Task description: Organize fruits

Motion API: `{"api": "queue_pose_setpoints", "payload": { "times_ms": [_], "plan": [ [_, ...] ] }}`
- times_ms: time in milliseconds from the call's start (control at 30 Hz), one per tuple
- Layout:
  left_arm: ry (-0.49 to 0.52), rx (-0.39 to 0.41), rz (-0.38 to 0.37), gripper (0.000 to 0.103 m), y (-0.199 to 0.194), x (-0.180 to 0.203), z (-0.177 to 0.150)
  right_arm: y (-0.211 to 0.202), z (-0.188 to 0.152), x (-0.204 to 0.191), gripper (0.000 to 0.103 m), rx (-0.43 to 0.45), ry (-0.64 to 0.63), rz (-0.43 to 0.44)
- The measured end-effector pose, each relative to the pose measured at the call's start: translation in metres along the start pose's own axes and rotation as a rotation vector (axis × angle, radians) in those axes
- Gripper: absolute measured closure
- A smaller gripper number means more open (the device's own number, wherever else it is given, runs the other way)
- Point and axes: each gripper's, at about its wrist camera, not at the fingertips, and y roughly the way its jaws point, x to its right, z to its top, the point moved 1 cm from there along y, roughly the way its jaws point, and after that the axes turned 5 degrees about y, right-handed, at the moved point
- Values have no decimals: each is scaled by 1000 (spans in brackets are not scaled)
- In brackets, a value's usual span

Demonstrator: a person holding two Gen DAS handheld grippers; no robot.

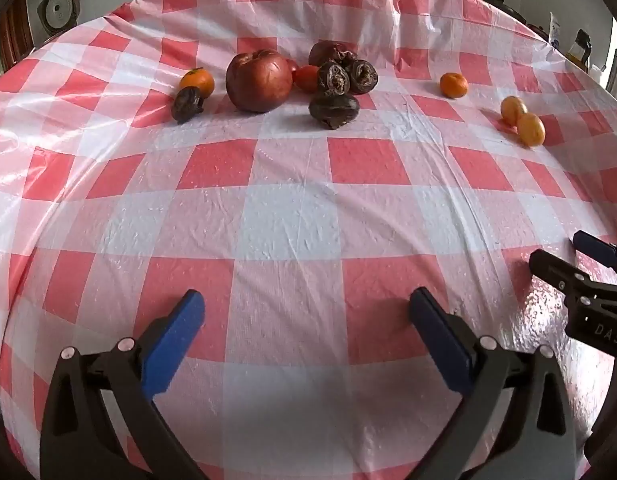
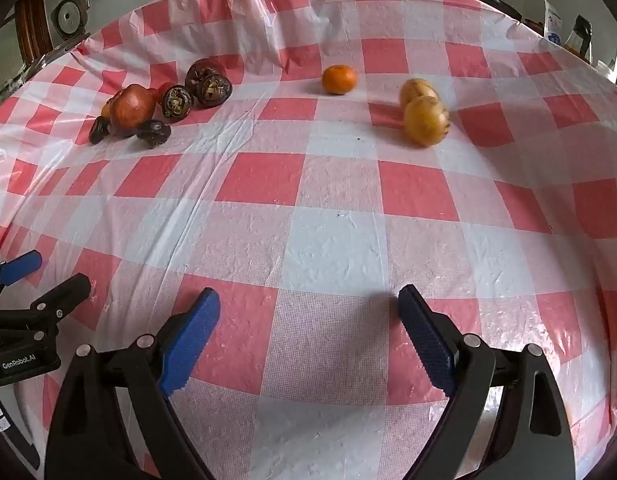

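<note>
Fruits lie on the far half of a red-and-white checked tablecloth (image 1: 292,232). A big red apple (image 1: 259,81) sits among several dark wrinkled fruits (image 1: 334,109), with a small tomato (image 1: 306,78) behind. One tangerine (image 1: 197,81) is left of the apple, another tangerine (image 1: 453,85) lies alone to the right, and two yellow fruits (image 1: 524,121) lie farther right. In the right wrist view the yellow fruits (image 2: 423,114) are nearest, the lone tangerine (image 2: 339,79) beyond. My left gripper (image 1: 308,336) and right gripper (image 2: 308,332) hover open and empty over the near cloth, side by side.
The table edge curves round the far side. Beyond it are a wall, a round object (image 2: 70,17) at far left and bottles or cartons (image 2: 564,30) at far right. Bare cloth lies between the grippers and the fruit.
</note>
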Motion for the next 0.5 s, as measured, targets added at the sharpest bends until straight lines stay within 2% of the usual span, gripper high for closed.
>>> {"api": "queue_pose_setpoints", "payload": {
  "times_ms": [500],
  "plan": [
    [-1,3,-1,1,0,0,0,1,1,2,16,1,0,0]
  ]
}}
